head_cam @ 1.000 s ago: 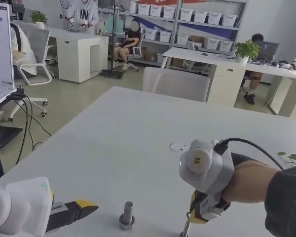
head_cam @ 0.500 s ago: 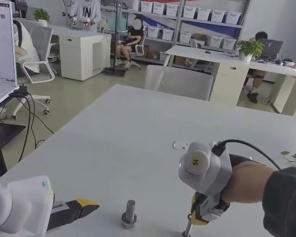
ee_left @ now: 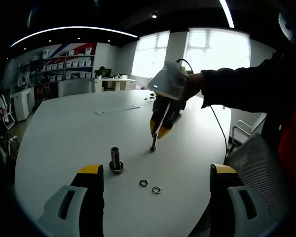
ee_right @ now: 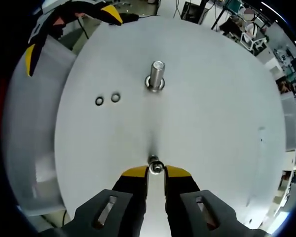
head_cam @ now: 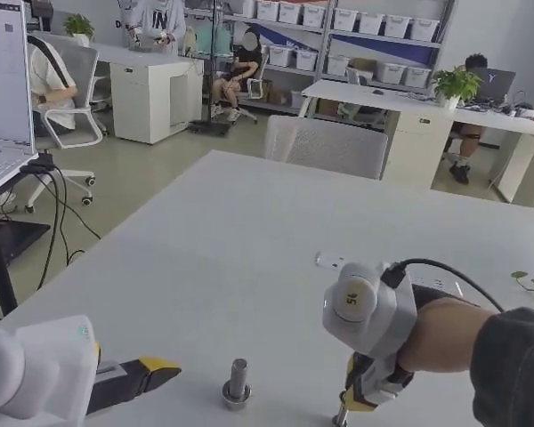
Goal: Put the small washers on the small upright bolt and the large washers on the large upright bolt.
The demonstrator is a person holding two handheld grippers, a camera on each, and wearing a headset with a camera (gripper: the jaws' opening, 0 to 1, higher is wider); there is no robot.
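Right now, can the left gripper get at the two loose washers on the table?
Probably yes: the left gripper stands open, and the two loose washers lie on the bare table just ahead of it, nothing between.

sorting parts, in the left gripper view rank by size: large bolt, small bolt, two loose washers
1. large bolt
2. small bolt
3. loose washers: look alike, one slightly nearer, so unranked

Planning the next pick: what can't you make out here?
- Right gripper: whether its nearly closed jaws hold a washer at the small bolt; too small, right gripper view.
- Small bolt's base: cut off by the bottom edge, head view.
- Loose washers: size too small to tell, left gripper view.
- Large bolt: washer count at base, blurred.
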